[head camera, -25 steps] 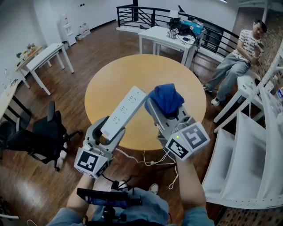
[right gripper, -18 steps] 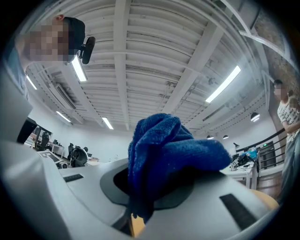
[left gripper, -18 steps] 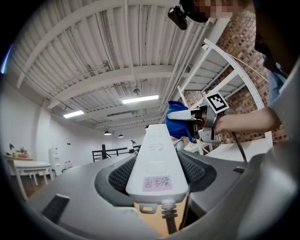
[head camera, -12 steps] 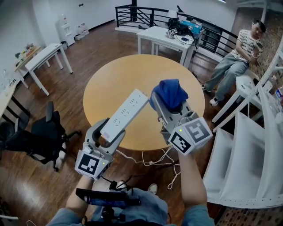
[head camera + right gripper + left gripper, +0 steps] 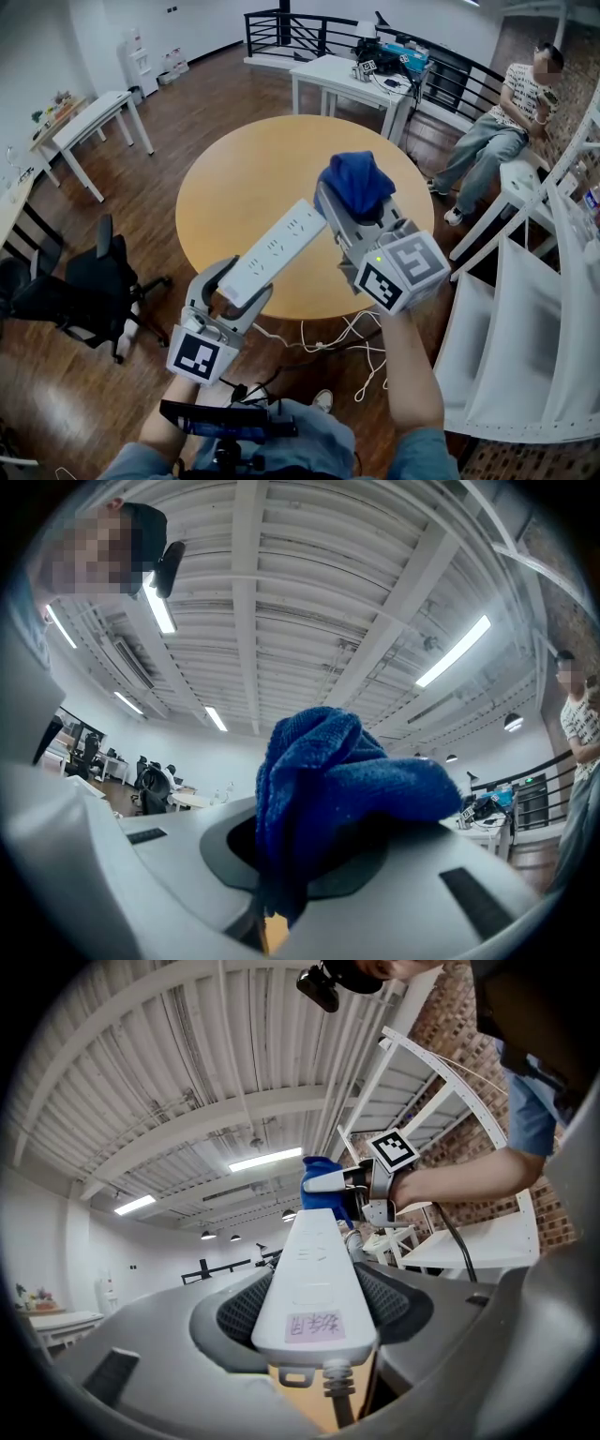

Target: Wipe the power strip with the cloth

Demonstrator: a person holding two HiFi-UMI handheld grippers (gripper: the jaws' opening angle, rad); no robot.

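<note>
A white power strip (image 5: 275, 251) slants up to the right in the air over the near side of the round table, held at its cord end by my left gripper (image 5: 236, 292), which is shut on it. In the left gripper view the power strip (image 5: 317, 1279) runs straight away between the jaws, its cord hanging below. My right gripper (image 5: 349, 217) is shut on a bunched blue cloth (image 5: 355, 183), held just beyond the strip's far end. The cloth (image 5: 323, 789) fills the jaws in the right gripper view. Whether cloth and strip touch is unclear.
The round wooden table (image 5: 281, 164) lies below both grippers. White cables (image 5: 342, 339) trail on the floor near my feet. A black office chair (image 5: 98, 281) stands at the left, white tables (image 5: 352, 75) beyond, white shelving (image 5: 525, 309) and a seated person (image 5: 497, 131) at the right.
The strip's far end has dropped and swung right, lying flatter. The right gripper with the cloth has lifted slightly toward the table's far side, staying beside the strip's tip.
</note>
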